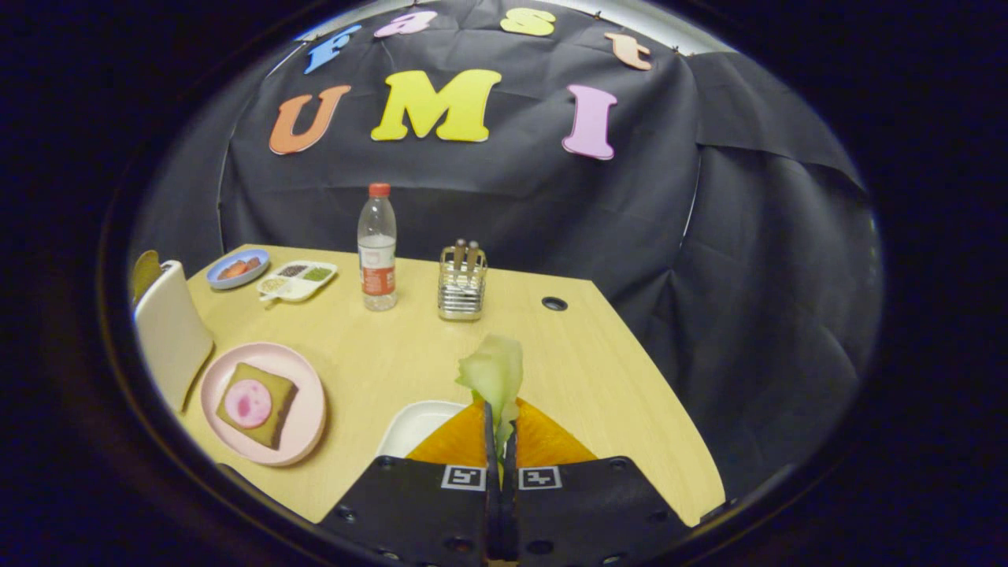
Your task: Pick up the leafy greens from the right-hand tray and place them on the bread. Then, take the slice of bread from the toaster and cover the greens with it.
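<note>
Gripper view: claw (501, 429) pinches the pale green leafy greens (494, 374) upright, lifted over the white tray (413, 425), ready to carry to the bread (257, 404).

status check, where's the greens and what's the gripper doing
Gripper jaws shut on greens, lifted over white tray. Bread on pink plate, off to the left. Table between looks open.

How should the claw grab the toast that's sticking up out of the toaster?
Grip the toast by its top edge, coming straight down from above. The slices stand upright in the toaster, so just their tops poke out and the rack likely blocks the sides. First the claw, now shut on the leafy greens, must put them on the bread.
</note>
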### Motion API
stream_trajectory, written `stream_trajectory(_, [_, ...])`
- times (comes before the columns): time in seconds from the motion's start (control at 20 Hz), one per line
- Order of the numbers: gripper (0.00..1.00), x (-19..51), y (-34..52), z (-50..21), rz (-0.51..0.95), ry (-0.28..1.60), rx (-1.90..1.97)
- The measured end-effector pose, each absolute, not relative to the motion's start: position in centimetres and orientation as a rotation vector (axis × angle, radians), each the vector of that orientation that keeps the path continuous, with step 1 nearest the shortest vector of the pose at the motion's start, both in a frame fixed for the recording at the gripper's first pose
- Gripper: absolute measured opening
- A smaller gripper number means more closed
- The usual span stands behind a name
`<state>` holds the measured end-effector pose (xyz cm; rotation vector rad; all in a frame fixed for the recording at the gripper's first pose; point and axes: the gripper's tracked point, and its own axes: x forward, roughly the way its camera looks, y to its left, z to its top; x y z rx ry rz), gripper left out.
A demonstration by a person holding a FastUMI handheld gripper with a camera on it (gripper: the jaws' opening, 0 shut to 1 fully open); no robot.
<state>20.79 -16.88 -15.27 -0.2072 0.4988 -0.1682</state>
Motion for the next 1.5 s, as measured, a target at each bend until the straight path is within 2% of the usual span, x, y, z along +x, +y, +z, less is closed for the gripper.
stream_trajectory(0.3, [0.00,17.7,-11.0,-10.9,-0.138,0.409,-0.235])
stream_trajectory(0.6, [0.01,15.4,-4.7,-9.8,-0.134,0.391,-0.256])
stream_trajectory(1.15, [0.00,14.5,8.4,-13.5,-0.023,0.410,-0.220])
stream_trajectory(1.5, [0.00,17.2,16.1,-17.0,0.083,0.431,-0.187])
